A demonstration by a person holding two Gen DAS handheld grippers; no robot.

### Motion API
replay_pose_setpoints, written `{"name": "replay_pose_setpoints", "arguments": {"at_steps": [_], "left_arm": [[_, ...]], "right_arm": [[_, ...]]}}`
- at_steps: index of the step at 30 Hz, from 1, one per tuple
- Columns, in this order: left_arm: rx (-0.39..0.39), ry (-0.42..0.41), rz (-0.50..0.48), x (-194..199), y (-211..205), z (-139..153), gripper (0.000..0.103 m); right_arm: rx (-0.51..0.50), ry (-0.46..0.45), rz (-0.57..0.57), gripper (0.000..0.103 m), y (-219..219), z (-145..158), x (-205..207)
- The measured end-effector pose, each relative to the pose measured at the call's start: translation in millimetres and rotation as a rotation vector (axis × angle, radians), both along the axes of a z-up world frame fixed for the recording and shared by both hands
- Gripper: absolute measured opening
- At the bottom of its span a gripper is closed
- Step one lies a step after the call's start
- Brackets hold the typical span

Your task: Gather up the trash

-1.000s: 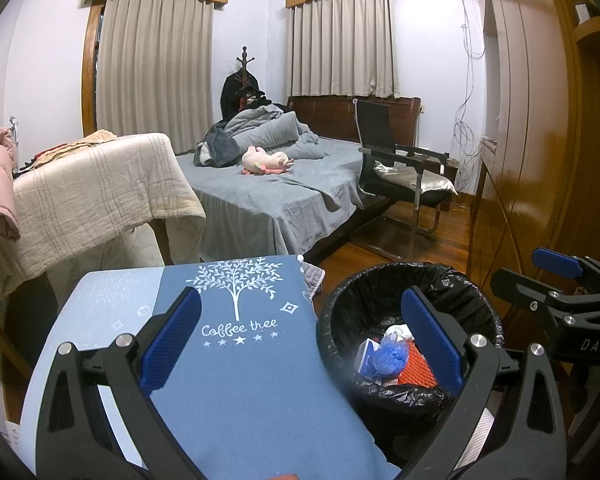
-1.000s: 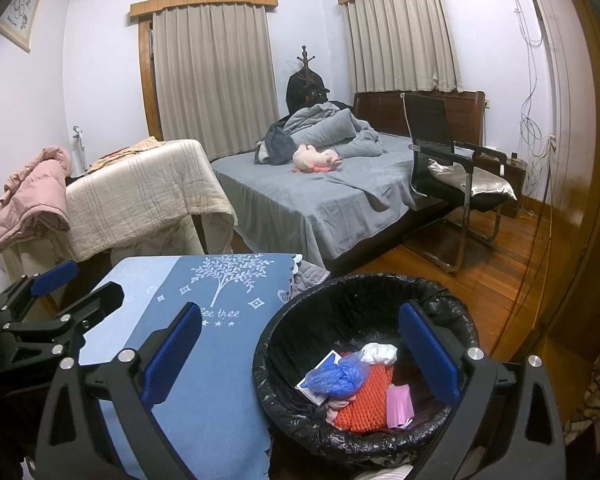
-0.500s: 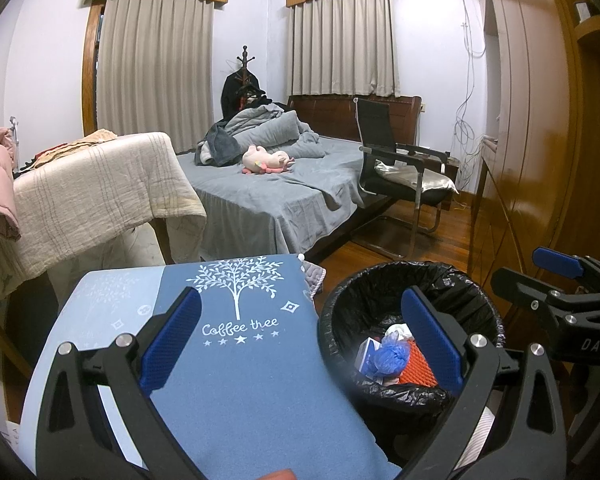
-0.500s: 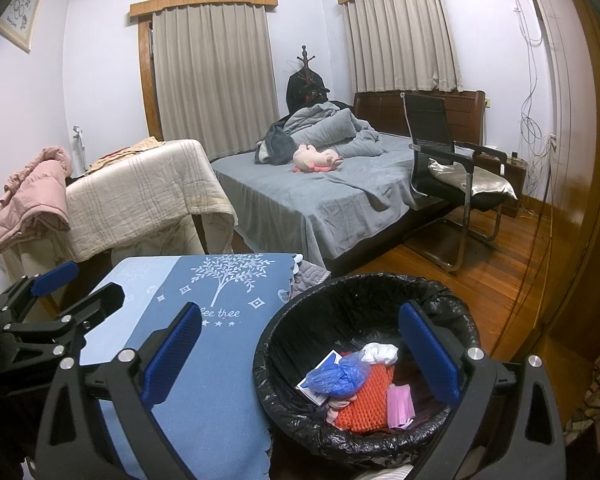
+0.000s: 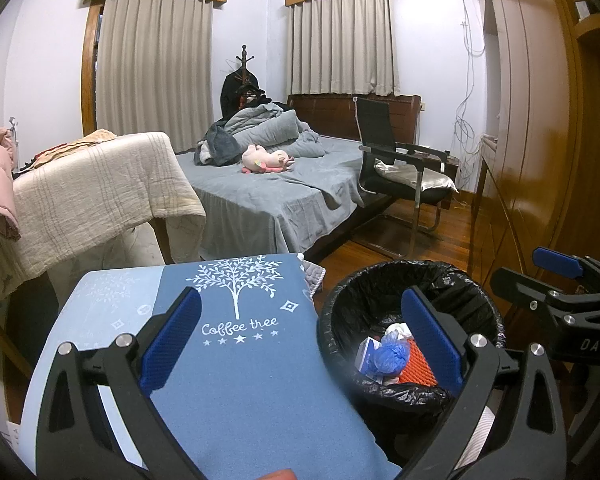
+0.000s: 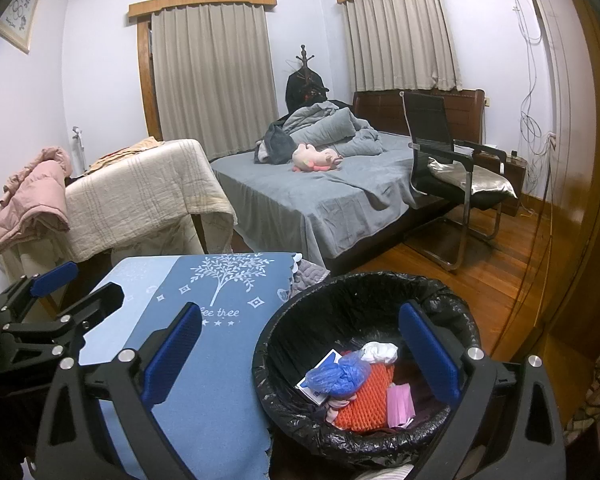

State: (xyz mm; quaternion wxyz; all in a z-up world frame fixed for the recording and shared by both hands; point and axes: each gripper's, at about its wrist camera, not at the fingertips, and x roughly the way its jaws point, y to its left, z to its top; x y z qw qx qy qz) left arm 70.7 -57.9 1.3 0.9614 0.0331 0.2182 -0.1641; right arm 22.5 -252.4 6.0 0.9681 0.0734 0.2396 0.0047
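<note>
Ahead of both claws, well beyond them, a bed covered in grey sheets [image 5: 268,200] is seen, with a black chrome-framed chair [image 6: 452,172] beside it. Directly below the left claw [image 5: 300,340] lies the desk under a blue cloth printed with a white tree [image 5: 240,380]; no loose litter is seen on the cloth. Just to the right of that claw, and directly under the right claw [image 6: 300,354], stands the round bin lined with a black plastic bag [image 6: 340,296], touching the desk's edge or just beside it. Inside the bin an orange foam net [image 6: 364,404], a knotted blue plastic bag [image 6: 336,376], a pink slip [image 6: 400,400] and a white crumpled tissue [image 6: 378,350] are gathered.

Both claws are spread wide, and nothing is held between the fingers of either. The collecting is judged to be largely finished, or a fresh piece is to be sought. For the step to be done well, the fingers should be kept apart while the desk and floor are searched, any piece should be gripped across its narrowest part, and release should be made only once the claw is centred over the bin's mouth, clear of the liner's rim.
</note>
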Motion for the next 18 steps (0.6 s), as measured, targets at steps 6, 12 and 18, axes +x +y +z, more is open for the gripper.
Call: {"name": "replay_pose_setpoints", "arguments": {"at_steps": [6, 12, 18], "left_arm": [[-0.001, 0.001, 0.001, 0.0, 0.1, 0.7, 0.097], [0.001, 0.002, -0.001, 0.2, 0.2, 1.0, 0.097], [0.002, 0.003, 0.001, -0.8, 0.8, 1.6, 0.097]], "right_arm": [[0.000, 0.001, 0.000, 0.097, -0.2, 0.0, 0.0], [0.000, 0.001, 0.000, 0.097, -0.2, 0.1, 0.0], [0.001, 0.002, 0.000, 0.097, -0.2, 0.3, 0.1]]}}
